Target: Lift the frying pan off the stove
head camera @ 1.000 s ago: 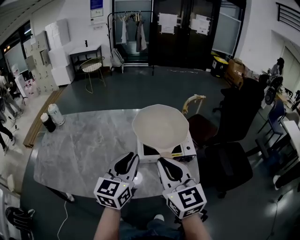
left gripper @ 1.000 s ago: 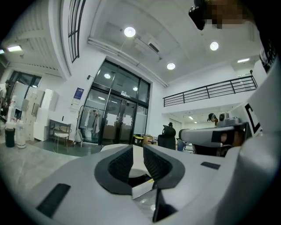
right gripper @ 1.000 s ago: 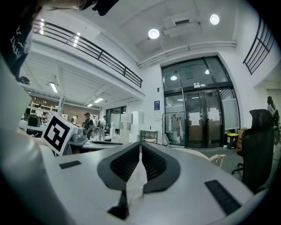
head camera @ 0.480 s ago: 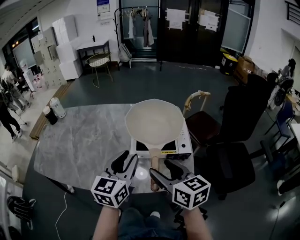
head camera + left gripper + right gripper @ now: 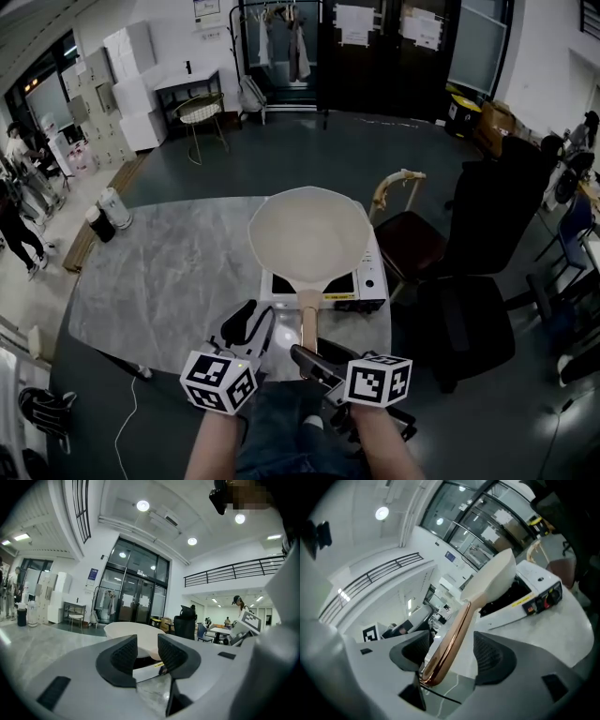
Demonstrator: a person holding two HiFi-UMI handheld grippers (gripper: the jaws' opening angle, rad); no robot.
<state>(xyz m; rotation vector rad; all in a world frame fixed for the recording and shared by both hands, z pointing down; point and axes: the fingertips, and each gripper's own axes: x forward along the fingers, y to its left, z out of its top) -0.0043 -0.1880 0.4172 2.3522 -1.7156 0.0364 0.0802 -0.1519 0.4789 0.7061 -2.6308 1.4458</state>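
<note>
The stove (image 5: 373, 279) is set on the counter (image 5: 159, 281), at its near right part. The frying pan (image 5: 309, 234) is seated on top of it, w/ the handle (image 5: 308, 323) pointed back toward the near edge. The handle's end is found between the parted jaws of the right tool (image 5: 452, 651) — the left tool (image 5: 147, 651), w/ nothing between its jaws, is held just left of it. Two containers (image 5: 114, 208) are placed side by side at the counter's far left corner. An office chair (image 5: 473, 262) is stood right of the counter, w/ a second chair (image 5: 412, 246) between the two.
</note>
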